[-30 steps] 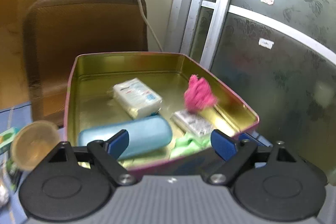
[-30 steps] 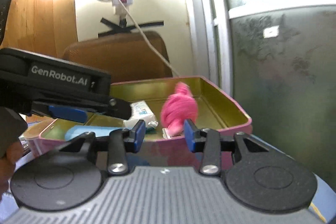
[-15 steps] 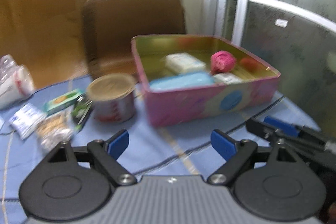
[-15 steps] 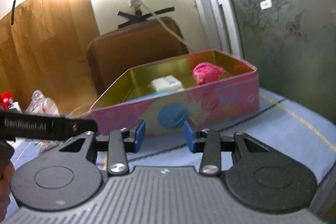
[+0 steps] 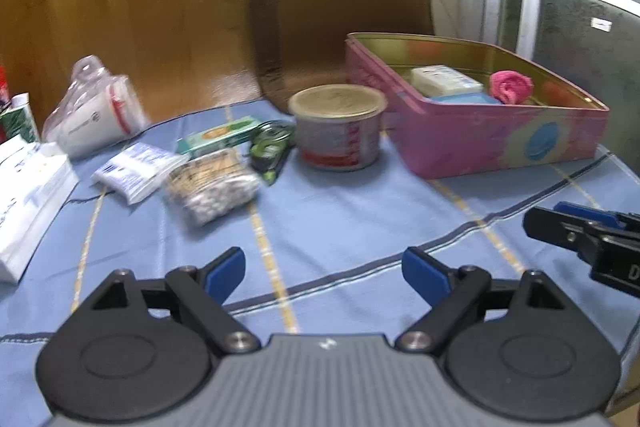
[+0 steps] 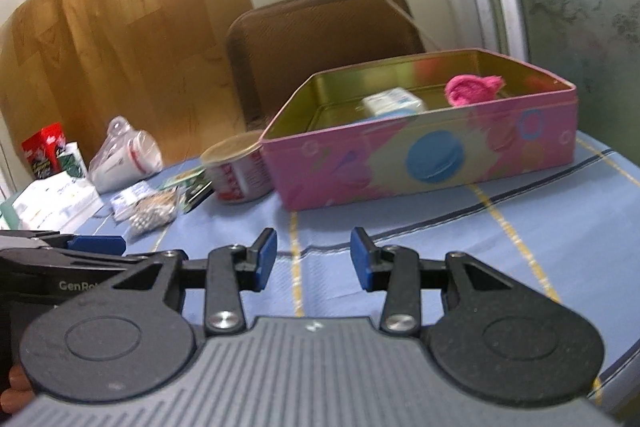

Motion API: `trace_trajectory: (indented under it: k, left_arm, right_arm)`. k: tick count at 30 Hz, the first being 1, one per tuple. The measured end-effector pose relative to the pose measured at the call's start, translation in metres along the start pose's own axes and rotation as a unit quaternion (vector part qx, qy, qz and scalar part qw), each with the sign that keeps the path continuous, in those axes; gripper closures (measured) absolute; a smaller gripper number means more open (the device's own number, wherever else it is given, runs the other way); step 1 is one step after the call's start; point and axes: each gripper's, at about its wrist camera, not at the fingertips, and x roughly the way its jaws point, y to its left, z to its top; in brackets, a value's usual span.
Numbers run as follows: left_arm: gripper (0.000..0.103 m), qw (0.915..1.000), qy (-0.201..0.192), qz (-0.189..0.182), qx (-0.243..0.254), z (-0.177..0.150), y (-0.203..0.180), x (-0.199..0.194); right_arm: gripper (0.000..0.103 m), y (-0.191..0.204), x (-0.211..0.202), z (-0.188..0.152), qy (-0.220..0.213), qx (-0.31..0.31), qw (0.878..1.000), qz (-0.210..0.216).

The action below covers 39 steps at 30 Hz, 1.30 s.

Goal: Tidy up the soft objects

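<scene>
Your left wrist camera sits low over the table [image 5: 340,219], looking forward between the fingers of the left tool [image 5: 323,273] toward the pink tin [image 5: 480,143] at far right and the brown chair [image 5: 340,23] behind. Your right wrist camera looks the same way from further right, past the right tool [image 6: 312,259], nearer the tin's long side. Both views share the tin, chair and lidded tub [image 6: 236,171], and each catches the other tool at its edge.
</scene>
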Motion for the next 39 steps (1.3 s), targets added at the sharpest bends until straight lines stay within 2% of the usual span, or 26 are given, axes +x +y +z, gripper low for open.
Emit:
trace_trajectory:
  k: [18, 32, 39]
  left_arm:
    - [0.009, 0.9960, 0.005, 0.085, -0.028, -0.018, 0.094, 0.010]
    - [0.008, 0.9853, 0.000, 0.165, -0.046, -0.021, 0.153, 0.014]
    - [0.008, 0.9854, 0.008, 0.147, -0.086, -0.021, 0.167, 0.016]
  right_arm:
    - [0.060, 0.066, 0.030, -0.009, 0.053, -0.053, 0.996, 0.037]
    - [0.059, 0.115, 0.063, -0.014, 0.085, -0.100, 0.989, 0.069]
    - [0.059, 0.132, 0.080, -0.005, 0.081, -0.119, 0.987, 0.074]
